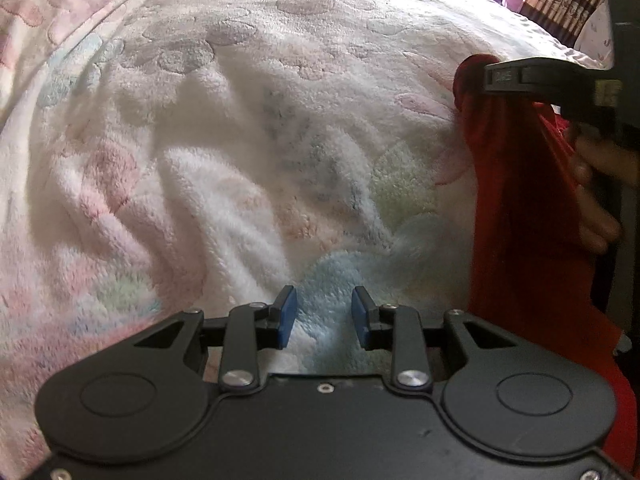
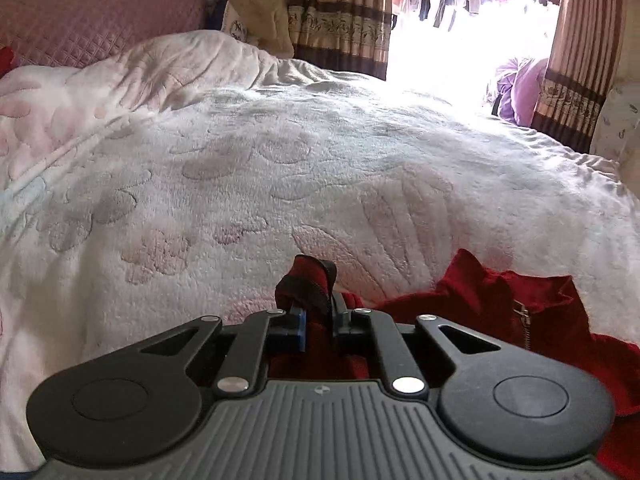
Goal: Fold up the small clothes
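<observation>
While the right tool (image 2: 318, 320) grips the red garment (image 2: 500, 300) over the blanket (image 2: 280, 160), the left tool (image 1: 324, 316) gapes empty.

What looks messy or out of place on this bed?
The red garment is the odd thing: it lies crumpled at the near right of the fleece blanket, zipper askew, one end pinched in the right gripper. The left gripper is open and empty.
</observation>
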